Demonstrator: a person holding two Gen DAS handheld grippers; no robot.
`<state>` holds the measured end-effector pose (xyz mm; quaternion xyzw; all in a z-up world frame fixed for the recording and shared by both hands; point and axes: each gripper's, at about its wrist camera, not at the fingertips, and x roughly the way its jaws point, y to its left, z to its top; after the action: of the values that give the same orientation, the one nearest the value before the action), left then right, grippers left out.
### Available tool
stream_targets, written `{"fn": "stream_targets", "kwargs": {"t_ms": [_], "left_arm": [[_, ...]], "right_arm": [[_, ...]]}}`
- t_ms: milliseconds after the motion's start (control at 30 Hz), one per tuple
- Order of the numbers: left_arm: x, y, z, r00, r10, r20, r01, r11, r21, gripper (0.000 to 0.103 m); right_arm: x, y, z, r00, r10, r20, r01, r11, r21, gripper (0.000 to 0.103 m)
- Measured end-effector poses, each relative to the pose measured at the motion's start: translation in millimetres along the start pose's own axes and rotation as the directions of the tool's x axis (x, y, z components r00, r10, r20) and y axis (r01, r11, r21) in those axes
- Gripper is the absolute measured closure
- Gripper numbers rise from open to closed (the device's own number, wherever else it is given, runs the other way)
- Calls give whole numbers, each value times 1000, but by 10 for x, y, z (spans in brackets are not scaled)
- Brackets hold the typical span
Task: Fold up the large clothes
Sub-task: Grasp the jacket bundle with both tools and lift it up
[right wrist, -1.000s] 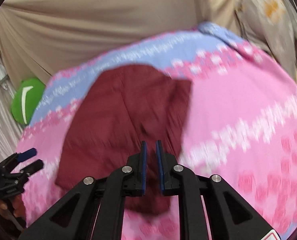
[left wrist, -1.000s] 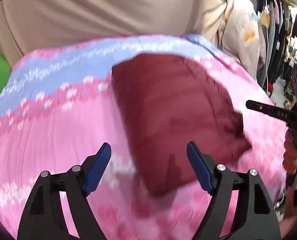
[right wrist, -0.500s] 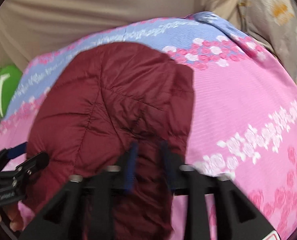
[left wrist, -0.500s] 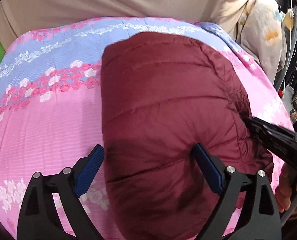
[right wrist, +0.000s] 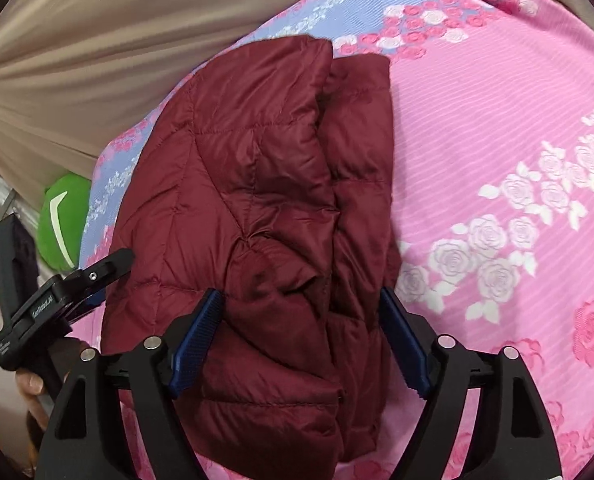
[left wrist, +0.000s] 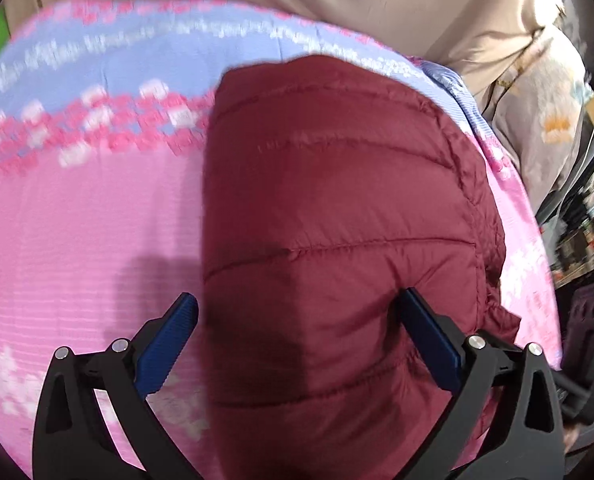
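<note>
Maroon puffer jacket (left wrist: 337, 240) lay folded into a thick bundle on the bed (right wrist: 497, 128), near its far edge where the blue stripe runs, layers stacked unevenly at the near end. Left gripper (left wrist: 297, 344) was spread wide and opening further, the jacket's near end between its fingers, pads not pressing. Right gripper (right wrist: 301, 344) was opening too, jacket between the fingers, released. Step looked like letting go after a fold. Judged mostly folded. Next move probably calls for pressing the puffy bundle flat or tucking the loose near layers; it may spring back open. Green object (right wrist: 63, 224) sat beyond the bed's far corner.
</note>
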<state>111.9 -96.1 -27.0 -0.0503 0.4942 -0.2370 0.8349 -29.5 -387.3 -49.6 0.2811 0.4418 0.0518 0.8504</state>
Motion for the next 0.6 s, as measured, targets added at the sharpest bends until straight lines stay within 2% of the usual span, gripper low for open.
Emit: {"fn": "stream_targets", "kwargs": {"t_ms": [100, 233, 400, 433, 500, 533, 567, 600], "left_arm": [[96, 45, -3, 999, -30, -12, 30, 999, -27, 5], [165, 29, -12, 999, -47, -12, 47, 999, -12, 5], [233, 54, -3, 995, -95, -10, 95, 996, 2, 5], [234, 53, 3, 995, -104, -14, 104, 995, 6, 5], [197, 35, 11, 994, -113, -8, 113, 993, 18, 13], [156, 18, 14, 993, -115, 2, 114, 993, 29, 17], [121, 6, 22, 993, -118, 9, 118, 992, 39, 26], [76, 1, 31, 992, -125, 19, 124, 991, 47, 37]], "right_arm": [[74, -37, 21, 1000, 21, -13, -21, 1000, 9, 22], [146, -32, 48, 999, 50, -19, -50, 999, 7, 16], [231, 47, 80, 998, 63, -7, -64, 997, -38, 16], [244, 60, 89, 998, 64, -6, -64, 997, -43, 19], [256, 97, 109, 997, 79, -8, -79, 996, -50, 37], [252, 117, 122, 995, 99, -14, -100, 994, -49, 51], [243, 141, 122, 994, 109, -14, -109, 993, -51, 65], [219, 183, 137, 994, 112, -9, -113, 992, -64, 70]]}}
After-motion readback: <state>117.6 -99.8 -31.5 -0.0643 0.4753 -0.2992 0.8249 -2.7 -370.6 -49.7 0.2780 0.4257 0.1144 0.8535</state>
